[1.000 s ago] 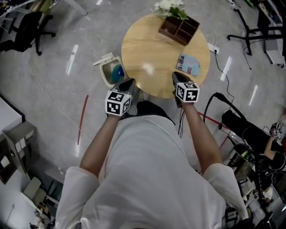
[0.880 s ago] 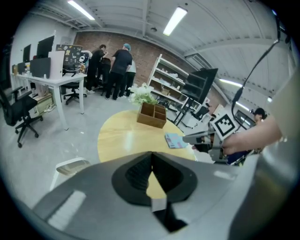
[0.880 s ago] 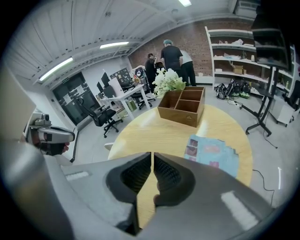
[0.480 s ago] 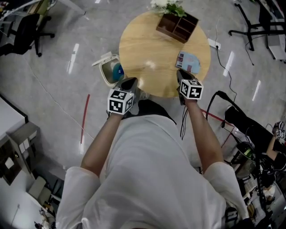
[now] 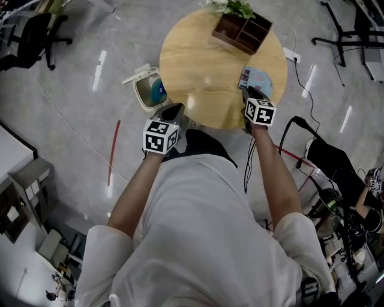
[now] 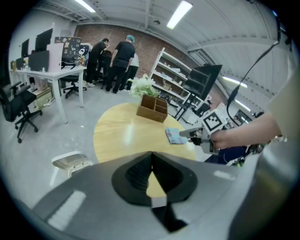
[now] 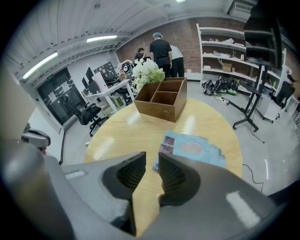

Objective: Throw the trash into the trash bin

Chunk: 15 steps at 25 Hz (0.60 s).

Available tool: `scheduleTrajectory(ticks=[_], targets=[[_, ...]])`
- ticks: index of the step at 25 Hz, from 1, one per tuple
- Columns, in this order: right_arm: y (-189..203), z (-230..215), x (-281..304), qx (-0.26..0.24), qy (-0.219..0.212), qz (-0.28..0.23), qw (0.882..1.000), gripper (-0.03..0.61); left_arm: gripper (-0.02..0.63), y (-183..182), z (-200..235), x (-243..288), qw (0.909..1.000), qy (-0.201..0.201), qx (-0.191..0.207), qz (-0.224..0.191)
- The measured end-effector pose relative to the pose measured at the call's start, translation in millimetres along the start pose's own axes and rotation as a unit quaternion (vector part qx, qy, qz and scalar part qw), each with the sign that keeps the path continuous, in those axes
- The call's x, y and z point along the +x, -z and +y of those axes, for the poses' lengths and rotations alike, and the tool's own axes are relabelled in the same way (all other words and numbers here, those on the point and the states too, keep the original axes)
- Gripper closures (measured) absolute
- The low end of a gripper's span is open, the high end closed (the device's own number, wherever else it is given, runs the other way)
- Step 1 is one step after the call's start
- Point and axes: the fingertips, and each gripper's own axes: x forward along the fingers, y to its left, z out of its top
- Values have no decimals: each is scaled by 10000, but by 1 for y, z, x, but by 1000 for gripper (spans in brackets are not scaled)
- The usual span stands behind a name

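**Trash packet not yet picked up, bin standing open**

Trash here looks to be the flat blue packet (image 5: 257,78), which lies on the round wooden table (image 5: 204,60) near its right edge, a little way from the wooden box (image 5: 242,33) with the flowers (image 5: 231,6).

The right gripper (image 5: 247,93) points down at the packet from the near side. Its jaws have just been opening and now stand slightly apart, with nothing between them. The packet sits just beyond the tips, untouched as far as I can tell.

The left gripper (image 5: 175,109) hangs at the table's near left edge with its jaws pressed together and nothing in them.

The trash bin (image 5: 139,99) stands on the floor against the table's left side, lid flipped back, with something blue (image 5: 159,92) inside it, so one piece may already be in.

By my reckoning the job is at its reaching stage. The packet has yet to be gripped, lifted, carried across the table to the bin and let go. Being thin and lying flat, it may be awkward to get a jaw under.
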Motion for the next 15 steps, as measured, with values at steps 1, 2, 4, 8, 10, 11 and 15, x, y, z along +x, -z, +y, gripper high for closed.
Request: scheduleTrajectory(ticks=[1,2,4,8,10,11,15], targets=[[-3,-2,3,10,43,5,10000,489,609,0,2,0,10000,-10,-17,5],[-6,-5,6,20,87,11,10000,488,609,0,4,1,10000,-20,-31,6],[-10,-10,13,31,171,30,9998,485,609,-1,8,1,10000,-46,-57,-11],[-16,-15,27,-10,216,127,9997,480,609,-5,16,3,9998,-107,-125,-68],[-15,-15,32,9,232,197,9995,479,609,-7,20,3,9998,-131,-152,-75],[-15,-16,35,24,239,233,9994,477,609,-8,21,2,9997,-139,-164,-79],[-10,-18,46,133,263,436,9986,468,609,-9,26,6,9997,-107,-194,-58]])
